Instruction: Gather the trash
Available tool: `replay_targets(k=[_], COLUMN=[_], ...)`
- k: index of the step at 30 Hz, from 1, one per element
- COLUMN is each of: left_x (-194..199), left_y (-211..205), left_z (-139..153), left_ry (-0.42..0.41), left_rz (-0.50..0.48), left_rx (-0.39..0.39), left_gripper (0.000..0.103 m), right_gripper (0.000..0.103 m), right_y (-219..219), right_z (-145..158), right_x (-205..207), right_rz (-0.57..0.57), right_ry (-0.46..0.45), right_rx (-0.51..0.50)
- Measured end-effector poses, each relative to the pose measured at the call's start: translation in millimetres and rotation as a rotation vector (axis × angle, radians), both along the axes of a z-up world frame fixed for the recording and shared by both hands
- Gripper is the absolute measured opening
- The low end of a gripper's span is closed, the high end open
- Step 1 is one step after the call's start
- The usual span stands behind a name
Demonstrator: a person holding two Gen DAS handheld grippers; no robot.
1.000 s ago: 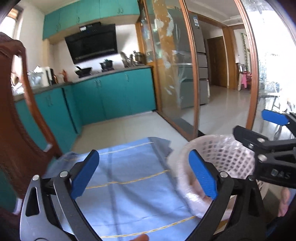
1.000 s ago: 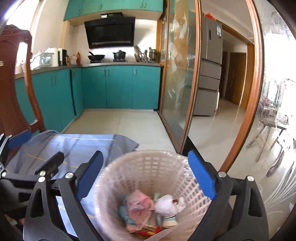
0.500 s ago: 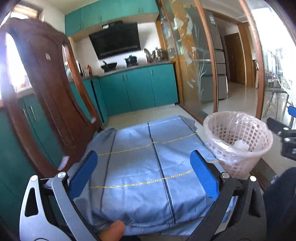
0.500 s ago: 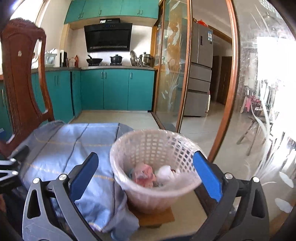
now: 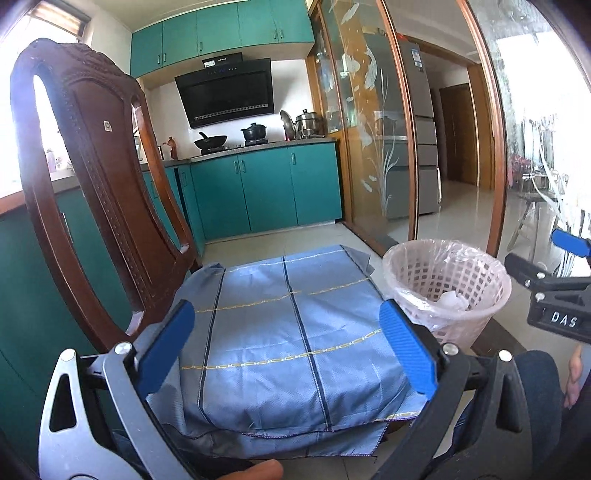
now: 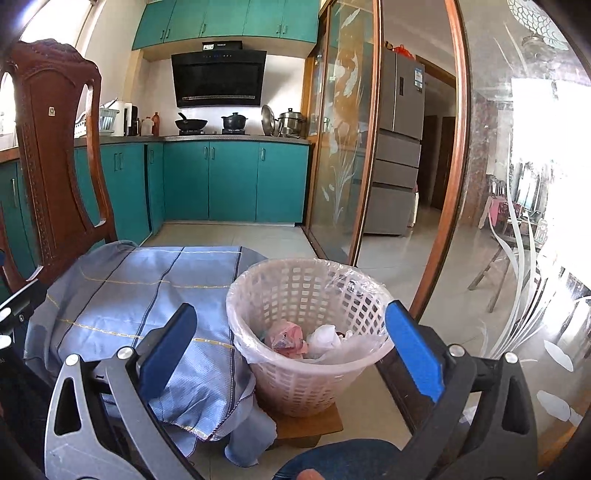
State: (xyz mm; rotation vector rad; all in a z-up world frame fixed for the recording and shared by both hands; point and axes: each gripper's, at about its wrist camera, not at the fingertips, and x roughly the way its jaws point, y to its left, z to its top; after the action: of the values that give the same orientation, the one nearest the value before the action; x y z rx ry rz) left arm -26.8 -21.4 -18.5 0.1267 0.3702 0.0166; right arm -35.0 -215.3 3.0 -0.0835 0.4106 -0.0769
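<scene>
The white plastic lattice wastebasket [image 6: 308, 339] gapes open-topped beside the blue checked cloth-covered surface [image 5: 291, 325], a carved brown wooden chair [image 5: 103, 192] bounding the left.

Blue checked cloth [image 5: 288, 332], pale pink latticed basket [image 6: 295, 384]

We are in a home kitchen that opens onto a dining space. Teal base cabinets [image 6: 232, 181] and matching wall cabinets [image 6: 229, 18] line the walls, a black range hood [image 6: 218, 77] hangs over a hob with a wok [image 6: 190, 123] and a lidded pot [image 6: 233, 122], and a steel fridge [image 6: 400, 147] stands past glass sliding doors [image 6: 343, 140]. Nearer us we see a carved wooden dining chair [image 5: 99, 177] and a cloth-covered table [image 5: 288, 325].
</scene>
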Motion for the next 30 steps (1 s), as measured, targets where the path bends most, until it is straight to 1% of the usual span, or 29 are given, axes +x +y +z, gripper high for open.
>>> replay_targets(k=[30], left_x=[-5.4], left_y=[0.9], left_z=[1.0], left_ry=[0.007], left_rz=[0.004], left_rx=[-0.034], left_gripper=[0.1], right_gripper=[0.1], right_y=[5.5], right_z=[3.2], right_x=[-2.7], right_rz=[0.011], right_ry=[-0.01], right_rx=[-0.009])
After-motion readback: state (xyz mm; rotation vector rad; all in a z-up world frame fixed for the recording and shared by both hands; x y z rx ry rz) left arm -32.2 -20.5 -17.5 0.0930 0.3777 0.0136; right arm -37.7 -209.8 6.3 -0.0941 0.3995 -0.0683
